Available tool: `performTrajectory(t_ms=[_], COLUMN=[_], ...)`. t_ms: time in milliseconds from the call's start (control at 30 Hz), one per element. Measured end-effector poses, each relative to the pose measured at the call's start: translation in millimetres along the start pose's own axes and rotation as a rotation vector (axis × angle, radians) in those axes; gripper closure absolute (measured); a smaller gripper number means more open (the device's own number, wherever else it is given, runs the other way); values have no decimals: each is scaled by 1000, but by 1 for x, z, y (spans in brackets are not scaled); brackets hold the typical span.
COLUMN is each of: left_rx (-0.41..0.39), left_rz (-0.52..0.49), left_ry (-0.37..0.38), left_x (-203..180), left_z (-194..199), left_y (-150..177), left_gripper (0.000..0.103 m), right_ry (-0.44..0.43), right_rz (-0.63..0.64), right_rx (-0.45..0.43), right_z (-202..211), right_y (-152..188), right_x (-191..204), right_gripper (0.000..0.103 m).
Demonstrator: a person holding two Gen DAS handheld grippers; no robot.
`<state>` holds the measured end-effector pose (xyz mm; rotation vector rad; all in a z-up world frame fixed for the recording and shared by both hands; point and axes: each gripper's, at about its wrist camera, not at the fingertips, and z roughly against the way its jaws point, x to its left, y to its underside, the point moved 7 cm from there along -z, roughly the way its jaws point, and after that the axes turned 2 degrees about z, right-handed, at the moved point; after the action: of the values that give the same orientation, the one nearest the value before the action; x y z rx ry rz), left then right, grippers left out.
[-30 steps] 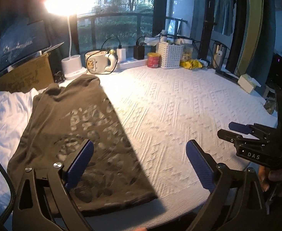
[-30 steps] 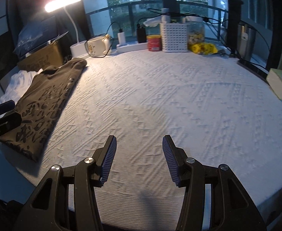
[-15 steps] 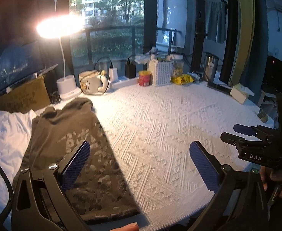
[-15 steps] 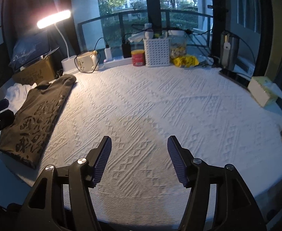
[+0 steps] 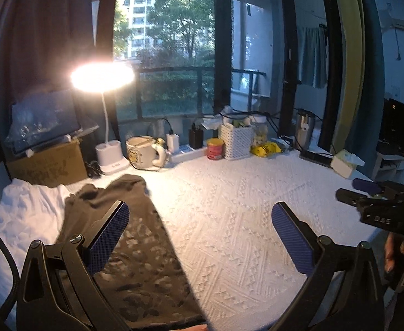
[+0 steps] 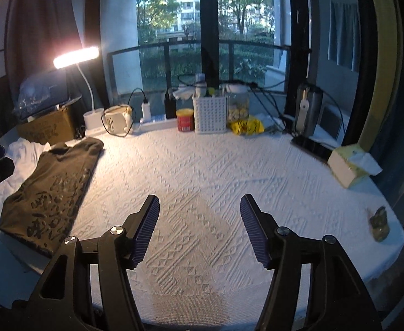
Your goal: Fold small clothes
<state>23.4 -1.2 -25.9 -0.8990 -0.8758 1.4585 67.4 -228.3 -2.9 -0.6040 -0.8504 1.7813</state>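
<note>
Raised and levelled since the earlier frames, both grippers are held clear of the white textured cloth [image 6: 202,171]. Left gripper [image 5: 200,233]: fingers spread, nothing between them; folded dark shirt [image 5: 135,237] lies beneath its left finger. Right gripper [image 6: 199,233]: fingers apart, empty.

Surface: table [image 6: 202,182] under a white textured cloth
Left side: folded dark shirt [image 6: 50,190], partly on white fabric [image 6: 22,149]
Far edge: lamp [image 6: 93,120], basket [image 6: 210,114], red can [image 6: 185,120]
Right edge: tissue box [image 6: 348,169]
</note>
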Motion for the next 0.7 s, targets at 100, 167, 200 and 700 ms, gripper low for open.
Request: performTrajectory(t_ms=[100, 167, 200, 700], left_rx=[-24, -36, -42, -213], left_rz=[13, 21, 20, 28], left_ry=[-5, 7, 7, -39], left_x=[3, 4, 4, 23], left_z=[7, 11, 14, 63], left_y=[-5, -8, -10, -43], left_gripper=[1, 1, 1, 1], right_ry=[-5, -6, -7, 31], right_rz=[3, 6, 8, 30], right_rx=[-23, -41, -54, -259], right_z=[10, 17, 22, 96], right_y=[-8, -12, -15, -56], right_x=[2, 4, 5, 13], right_gripper=[37, 35, 33, 31])
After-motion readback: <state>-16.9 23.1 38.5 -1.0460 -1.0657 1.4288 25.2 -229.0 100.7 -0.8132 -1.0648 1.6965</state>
